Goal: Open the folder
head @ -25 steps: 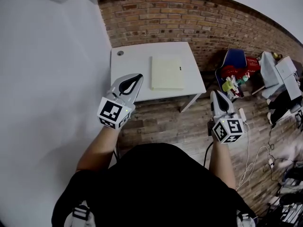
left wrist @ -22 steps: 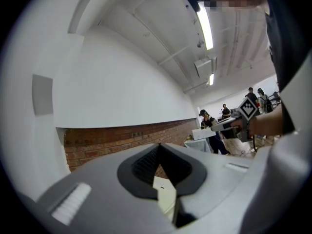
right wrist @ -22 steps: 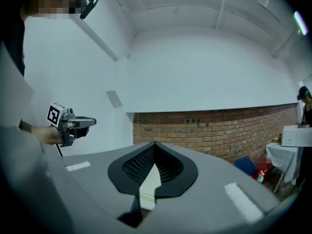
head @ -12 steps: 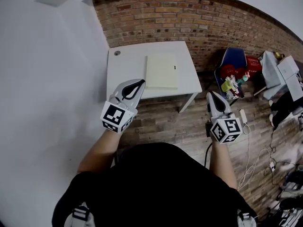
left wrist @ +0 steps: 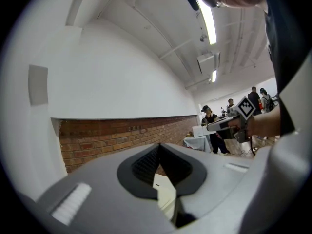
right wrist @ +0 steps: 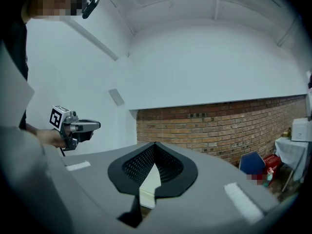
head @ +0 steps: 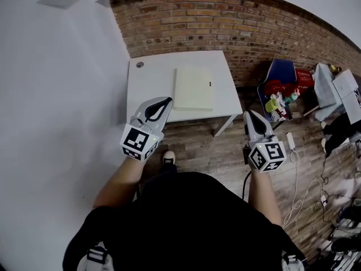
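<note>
A pale cream folder (head: pixel 194 88) lies shut and flat on a small white table (head: pixel 151 83) against the brick wall. Both grippers are held in the air short of the table's near edge, pointing level toward it. My left gripper (head: pixel 166 100) hangs in front of the table's near left part, its jaws shut and empty. My right gripper (head: pixel 249 113) is off the table's near right corner, above the wood floor, also shut with nothing in it. In the left gripper view a strip of the folder (left wrist: pixel 163 191) shows below the closed tips of the left gripper (left wrist: pixel 159 144).
A brick wall (head: pixel 225 27) runs behind the table and a white wall (head: pixel 62 95) stands on its left. To the right are a blue chair (head: pixel 280 72) with a red bag and toys, and cables (head: pixel 304 179) on the wood floor. People (left wrist: pixel 209 123) stand far off.
Both grippers have moved a little toward the table and lower. The person's shoe has come into view under the left gripper.
</note>
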The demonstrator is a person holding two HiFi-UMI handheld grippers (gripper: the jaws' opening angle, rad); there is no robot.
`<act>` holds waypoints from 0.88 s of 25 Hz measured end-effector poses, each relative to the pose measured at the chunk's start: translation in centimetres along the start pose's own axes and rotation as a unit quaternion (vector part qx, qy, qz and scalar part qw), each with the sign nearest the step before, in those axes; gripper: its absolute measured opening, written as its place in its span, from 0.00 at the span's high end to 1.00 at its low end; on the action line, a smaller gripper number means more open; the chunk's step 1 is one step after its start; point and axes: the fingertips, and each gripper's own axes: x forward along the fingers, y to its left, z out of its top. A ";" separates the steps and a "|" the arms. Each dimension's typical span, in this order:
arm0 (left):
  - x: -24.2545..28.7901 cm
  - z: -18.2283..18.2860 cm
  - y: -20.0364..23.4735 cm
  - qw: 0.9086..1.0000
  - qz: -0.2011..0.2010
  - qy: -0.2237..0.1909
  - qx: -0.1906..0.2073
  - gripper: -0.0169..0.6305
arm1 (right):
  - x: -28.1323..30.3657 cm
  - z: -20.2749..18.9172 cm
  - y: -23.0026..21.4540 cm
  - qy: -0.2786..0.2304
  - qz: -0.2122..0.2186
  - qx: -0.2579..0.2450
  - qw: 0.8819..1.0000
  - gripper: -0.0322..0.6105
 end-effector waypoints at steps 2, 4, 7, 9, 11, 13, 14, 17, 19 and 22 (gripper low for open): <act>1.0 -0.6 0.8 1.000 -0.004 0.000 -0.004 0.97 | 0.9 0.1 -0.6 0.002 -0.009 -0.002 1.000 0.95; 2.0 -1.0 1.8 1.000 -0.009 0.001 -0.005 0.97 | 1.7 0.3 -1.1 0.003 -0.018 -0.005 1.000 0.95; 3.6 -1.2 3.8 1.000 -0.017 -0.004 -0.007 0.97 | 3.7 0.8 -1.9 0.003 -0.034 -0.009 0.999 0.96; 4.6 -1.6 5.2 1.000 -0.019 -0.006 -0.011 0.97 | 5.1 0.9 -2.3 0.004 -0.040 -0.010 0.999 0.95; 5.4 -2.0 6.4 1.000 -0.020 -0.005 -0.015 0.97 | 6.3 0.8 -2.4 0.009 -0.041 -0.011 0.999 0.96; 6.2 -2.2 7.4 1.000 -0.023 -0.006 -0.017 0.97 | 7.2 1.0 -2.5 0.012 -0.045 -0.015 0.999 0.96; 6.7 -2.2 7.9 1.000 -0.025 -0.006 -0.017 0.97 | 7.6 1.2 -2.8 0.012 -0.049 -0.017 0.999 0.96; 8.0 -2.5 9.2 0.999 -0.031 -0.007 -0.020 0.97 | 8.9 1.7 -3.5 0.012 -0.061 -0.021 0.998 0.96; 8.7 -2.6 9.7 0.999 -0.036 -0.007 -0.021 0.97 | 9.7 1.9 -3.7 0.014 -0.067 -0.020 0.997 0.96; 9.8 -2.6 10.7 0.999 -0.046 -0.009 -0.021 0.97 | 10.7 2.0 -4.0 0.017 -0.074 -0.019 0.997 0.96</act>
